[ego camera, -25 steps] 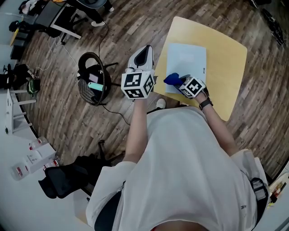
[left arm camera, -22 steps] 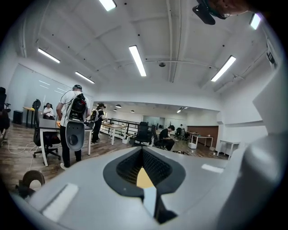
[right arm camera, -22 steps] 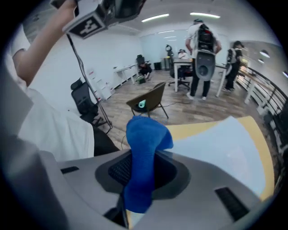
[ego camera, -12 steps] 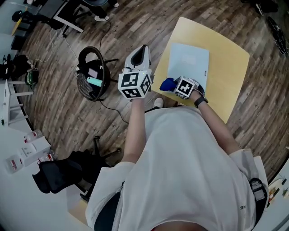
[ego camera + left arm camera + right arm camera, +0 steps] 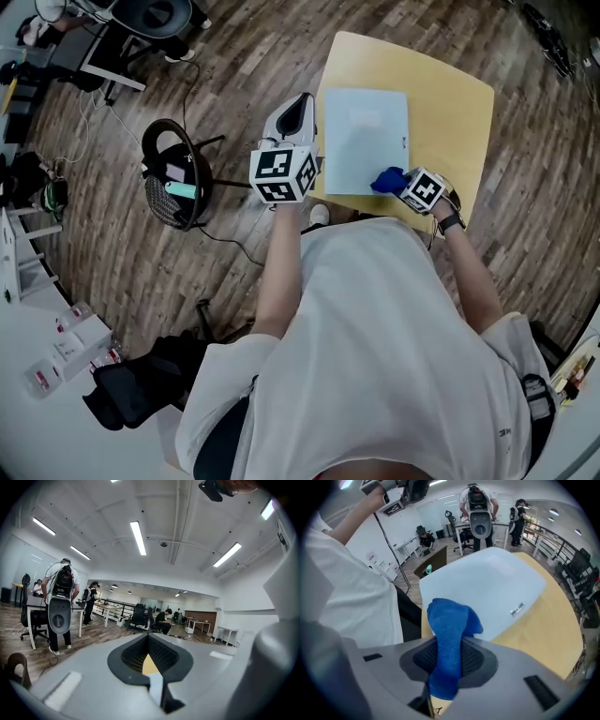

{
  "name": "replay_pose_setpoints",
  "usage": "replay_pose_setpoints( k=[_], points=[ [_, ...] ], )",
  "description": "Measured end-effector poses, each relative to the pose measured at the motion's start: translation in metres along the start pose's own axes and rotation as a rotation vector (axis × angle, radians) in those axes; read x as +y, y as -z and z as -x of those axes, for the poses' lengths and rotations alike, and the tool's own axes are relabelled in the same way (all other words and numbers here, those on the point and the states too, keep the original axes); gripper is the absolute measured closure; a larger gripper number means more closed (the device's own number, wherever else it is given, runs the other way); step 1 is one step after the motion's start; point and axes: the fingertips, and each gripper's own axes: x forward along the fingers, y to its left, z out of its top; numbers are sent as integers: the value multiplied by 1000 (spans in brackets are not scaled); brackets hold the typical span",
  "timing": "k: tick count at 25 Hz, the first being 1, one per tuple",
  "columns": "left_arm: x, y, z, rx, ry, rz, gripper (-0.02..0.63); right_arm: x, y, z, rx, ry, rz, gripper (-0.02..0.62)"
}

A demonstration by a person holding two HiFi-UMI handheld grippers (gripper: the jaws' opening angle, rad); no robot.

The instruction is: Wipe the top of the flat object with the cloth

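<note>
1. The wipe looks under way rather than finished. The blue cloth (image 5: 385, 178) sits at the near right corner of the flat pale-blue board (image 5: 364, 136), at the board's near edge, and whether it presses on the surface cannot be told.
2. The board's surface shows no mark or streak, so how much has been wiped cannot be read. Judging by where the cloth is, the far half and the left side remain to be passed over.
3. The board lies flat on the small yellow table (image 5: 455, 112), towards the table's left and near edges. Bare table top shows along its right side and far edge.
4. The right gripper (image 5: 398, 182) has its jaws clamped on the cloth (image 5: 451, 620). A bunched end sticks out past the tips towards the board (image 5: 487, 585).
5. The right forearm reaches forward over the table's near edge, with the gripper held low and angled to the left.
6. The left gripper (image 5: 298, 105) is raised beside the table's left edge, off the board. Its jaws are together with nothing between them (image 5: 151, 662).
7. The left gripper points out across the room and takes no part in the wipe.
</note>
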Motion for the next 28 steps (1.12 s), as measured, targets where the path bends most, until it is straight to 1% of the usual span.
replay_pose_setpoints(
  k=[3,7,9,10,12,13,15,18,22,24,26,28],
  points=[
    [-10,2,-6,6,25,-2,600,-11,20,7,11,24,-56,495],
    [-14,2,-6,6,25,-3,600,-16,30,10,26,31,-78,495],
    [-12,1,-2,5,13,-4,600,-12,20,15,5,25,-64,495],
    [-8,1,1,6,2,-4,600,-7,8,18,-29,10,-52,495],
    [3,1,8,6,-31,-2,600,8,-27,22,-112,-46,-19,495],
    [9,1,13,7,-50,0,600,18,-45,23,-139,-78,4,495],
    [21,0,24,4,-85,5,600,37,-76,14,-156,-138,73,495],
    [35,-2,42,-5,-133,6,600,64,-110,-9,-115,-203,198,495],
    [54,-3,64,-12,-193,9,600,100,-146,-38,-20,-221,399,495],
    [62,-3,71,-14,-215,12,600,112,-158,-53,23,-225,480,495],
    [67,-4,76,-16,-226,13,600,116,-160,-64,66,-230,526,495],
    [70,-3,77,-15,-230,15,600,109,-152,-70,105,-213,525,495]
  ],
)
